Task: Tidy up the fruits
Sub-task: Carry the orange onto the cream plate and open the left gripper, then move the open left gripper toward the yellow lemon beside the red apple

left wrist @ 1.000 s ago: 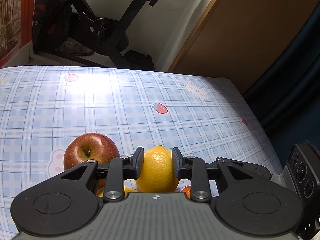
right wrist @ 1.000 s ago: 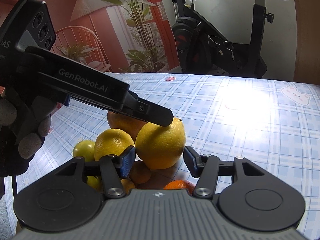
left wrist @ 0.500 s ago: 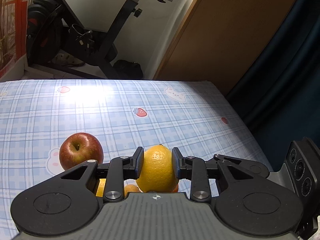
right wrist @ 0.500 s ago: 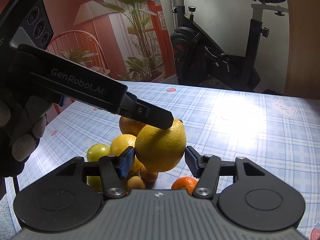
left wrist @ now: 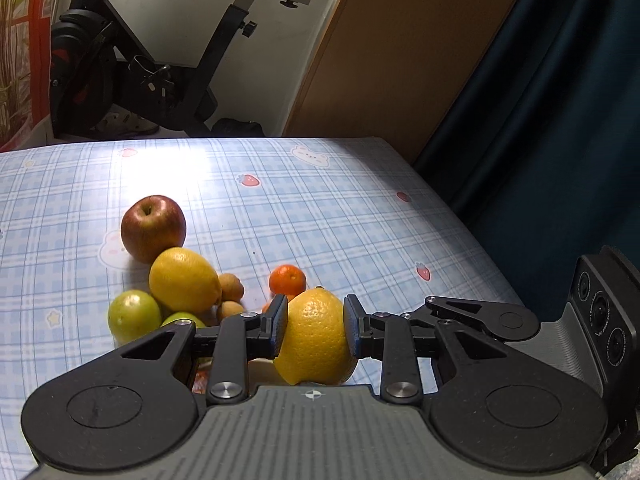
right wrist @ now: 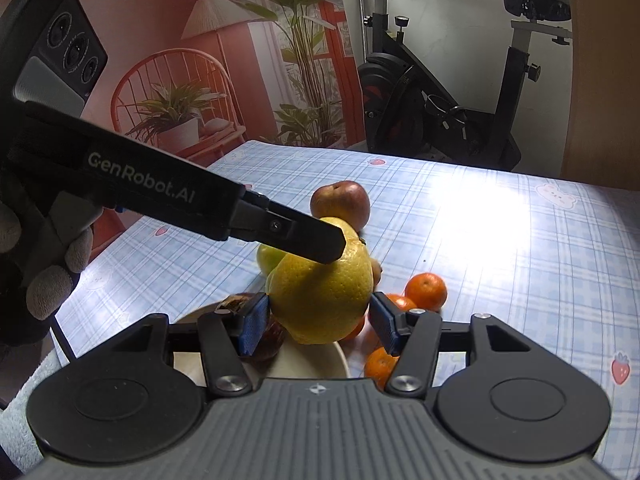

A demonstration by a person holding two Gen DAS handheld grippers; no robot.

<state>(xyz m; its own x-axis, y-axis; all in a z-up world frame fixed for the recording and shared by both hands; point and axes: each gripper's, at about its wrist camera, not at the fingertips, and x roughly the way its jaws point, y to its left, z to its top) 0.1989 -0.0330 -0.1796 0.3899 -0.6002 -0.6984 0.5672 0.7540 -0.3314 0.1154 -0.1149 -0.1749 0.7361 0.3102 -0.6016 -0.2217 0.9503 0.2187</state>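
Behind lemon (left wrist: 316,336) clamped by left tool (left wrist: 315,330), plate (right wrist: 308,364) mostly hidden; right tool (right wrist: 318,326) open.

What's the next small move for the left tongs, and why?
Probably ease the lemon down toward the plate. The left tongs grip the lemon in the air, and the right wrist view shows bare plate showing just below it.

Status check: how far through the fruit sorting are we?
Early. The plate shows just a dark item. In hand: left gripper, fingers clamped on a lemon. Left: apple, second lemon, green fruits, tangerine, loose on the table.
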